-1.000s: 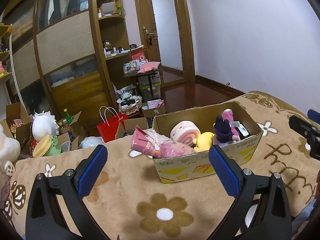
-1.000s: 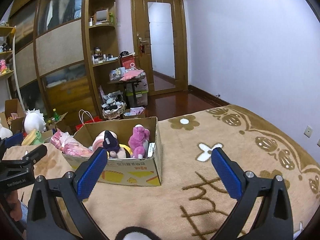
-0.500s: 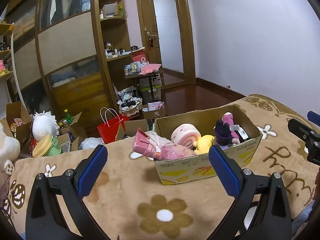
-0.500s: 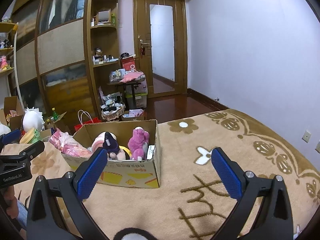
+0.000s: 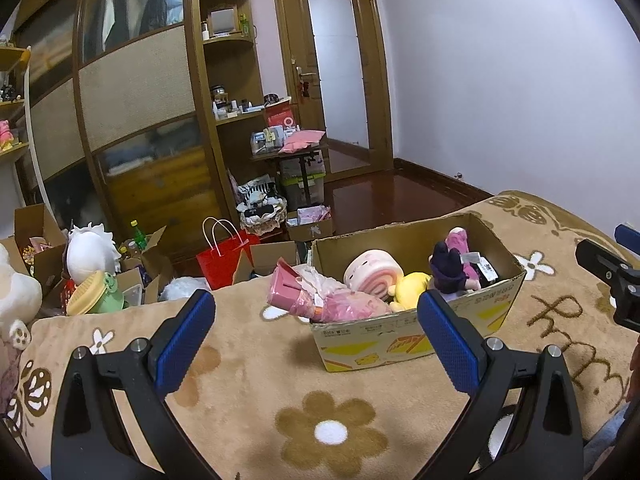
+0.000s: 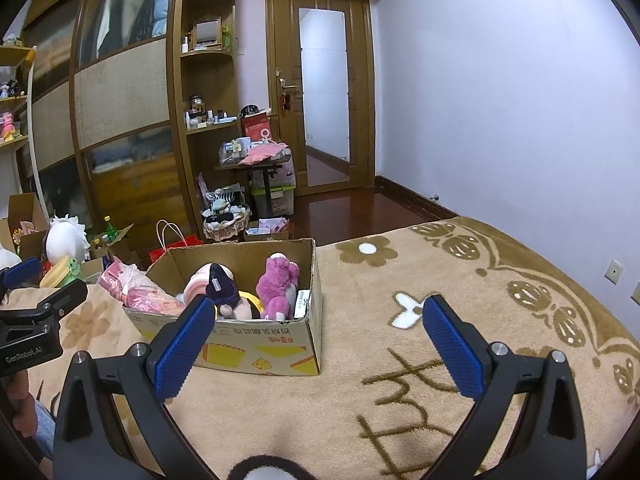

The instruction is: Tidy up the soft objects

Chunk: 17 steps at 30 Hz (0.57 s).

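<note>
A cardboard box (image 5: 404, 336) sits on the tan flowered blanket (image 5: 256, 396). It holds several soft toys: a pink roll plush (image 5: 374, 272), a yellow plush (image 5: 408, 286), a dark purple doll (image 5: 448, 270) and a wrapped pink toy (image 5: 320, 300) that hangs over its left rim. The right wrist view shows the box (image 6: 260, 348) with a magenta bear (image 6: 278, 284). My left gripper (image 5: 316, 344) is open and empty, held back above the blanket. My right gripper (image 6: 314, 344) is open and empty. A black-and-white soft thing (image 6: 260, 470) lies under it at the bottom edge.
Past the bed's far edge the floor is cluttered with a red bag (image 5: 224, 258), open cartons, a white plush (image 5: 90, 248) and a green-and-yellow toy (image 5: 94, 294). A wooden wardrobe (image 5: 132, 100) and a door (image 5: 340, 80) stand behind. The other gripper shows at the right edge (image 5: 612, 276).
Both grippers have drawn slightly back and up from the box; it looks a little smaller and lower. The jaws stay open and nothing was picked up.
</note>
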Available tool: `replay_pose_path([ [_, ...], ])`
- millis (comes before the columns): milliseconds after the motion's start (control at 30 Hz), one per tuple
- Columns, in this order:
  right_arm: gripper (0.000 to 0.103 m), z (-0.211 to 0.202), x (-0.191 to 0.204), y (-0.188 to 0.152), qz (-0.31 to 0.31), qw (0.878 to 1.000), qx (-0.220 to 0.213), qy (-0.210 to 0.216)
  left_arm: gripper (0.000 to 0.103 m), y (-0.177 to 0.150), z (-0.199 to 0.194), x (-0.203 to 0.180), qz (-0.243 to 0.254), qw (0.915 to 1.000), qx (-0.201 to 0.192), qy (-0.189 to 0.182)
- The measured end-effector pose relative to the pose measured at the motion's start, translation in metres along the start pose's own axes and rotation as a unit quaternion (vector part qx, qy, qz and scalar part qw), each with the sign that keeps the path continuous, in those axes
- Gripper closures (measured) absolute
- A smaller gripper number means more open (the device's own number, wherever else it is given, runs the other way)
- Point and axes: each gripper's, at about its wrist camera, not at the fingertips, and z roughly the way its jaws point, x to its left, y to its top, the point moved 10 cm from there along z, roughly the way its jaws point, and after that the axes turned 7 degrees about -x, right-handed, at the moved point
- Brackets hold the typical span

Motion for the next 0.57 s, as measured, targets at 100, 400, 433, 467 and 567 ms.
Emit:
replay_pose_path([
  [100,0.000,0.0009,-0.0001,0.0006,0.000,1.000,-0.002,-0.001,0.003,-0.0003,0.0003,-0.0001,-0.001,1.0000,0.001,0.000],
  [400,0.000,0.0002,-0.0002,-0.0005,0.000,1.000,0.000,-0.001,0.003,-0.0017,0.0003,-0.0020,0.000,1.0000,0.003,-0.003],
  [433,0.000,-0.0007,-0.0003,-0.0006,0.001,1.000,0.000,-0.002,0.003,-0.0021,0.0009,-0.0020,0.000,1.0000,0.004,-0.003],
  [467,0.000,-0.0010,-0.0005,-0.0004,0.000,1.000,-0.001,-0.002,0.003,-0.0021,0.0013,-0.0017,-0.001,1.0000,0.005,-0.003],
  [567,0.000,-0.0014,-0.0006,-0.0009,0.000,1.000,-0.001,-0.002,0.003,-0.0015,0.0011,-0.0016,-0.001,1.0000,0.005,-0.004],
])
